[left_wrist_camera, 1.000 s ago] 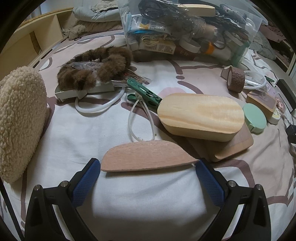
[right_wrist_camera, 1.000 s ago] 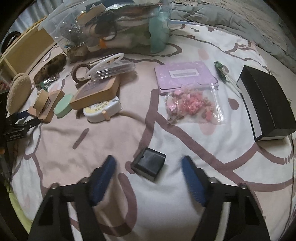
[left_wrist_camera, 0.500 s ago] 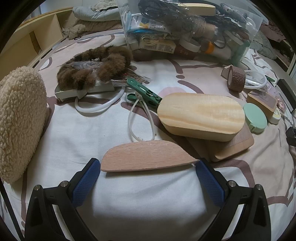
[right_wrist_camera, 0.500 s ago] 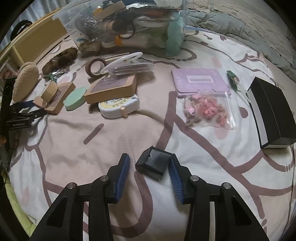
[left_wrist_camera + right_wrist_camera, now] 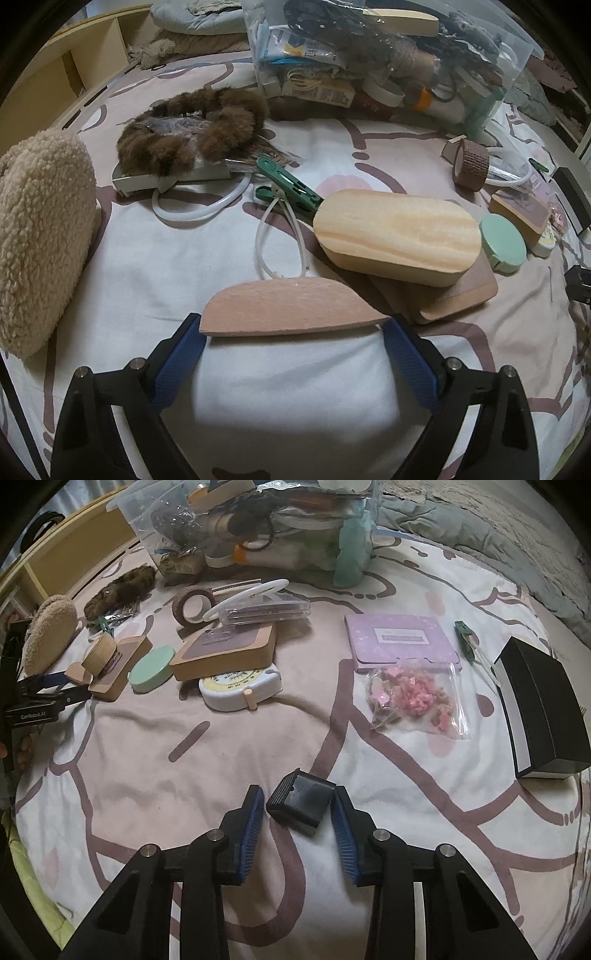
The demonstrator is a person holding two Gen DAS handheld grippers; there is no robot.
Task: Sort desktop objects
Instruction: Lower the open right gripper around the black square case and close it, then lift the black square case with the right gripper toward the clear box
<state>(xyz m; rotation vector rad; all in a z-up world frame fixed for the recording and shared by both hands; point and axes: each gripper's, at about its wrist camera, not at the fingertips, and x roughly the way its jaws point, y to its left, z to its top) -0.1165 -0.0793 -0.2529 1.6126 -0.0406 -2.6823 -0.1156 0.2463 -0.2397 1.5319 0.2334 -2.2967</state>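
L gripper (image 5: pixel 293 328): my jaws have just been closing, and the flat half-moon wooden piece (image 5: pixel 291 312) sits between them. L pad (image 5: pixel 177 363) meets its L tip. R pad (image 5: pixel 410 363) lies against its pointed R end, though I cannot tell if it presses. Grip reads as wide, spanning the piece end to end. Piece lies flat on the patterned bedsheet (image 5: pixel 295 398), curved edge away from me.

Relative to that piece: oval wooden block (image 5: pixel 400 236) is just beyond, to the R, resting on a thin brown board (image 5: pixel 458 295). Green clip (image 5: pixel 290 190) w/ white cord is beyond, centre. Fleece pad (image 5: pixel 40 236) is well off to the L. Mint round case (image 5: pixel 504 243) is beyond the block, far R.

R gripper (image 5: pixel 297 814): my jaws have just been closing to a narrow gap around the small black box (image 5: pixel 301 805). Box is skewed between the pads. R pad (image 5: pixel 343 834) touches its R corner. L pad (image 5: pixel 251 830) is just beside its L edge w/ a thin gap visible. Not clamped yet. Box rests on the sheet.

Relative to the box: tape measure (image 5: pixel 240 688) is beyond, L. Bag of pink bits (image 5: pixel 415 698) is beyond, R. Black-and-white carton (image 5: pixel 543 716) is far R.
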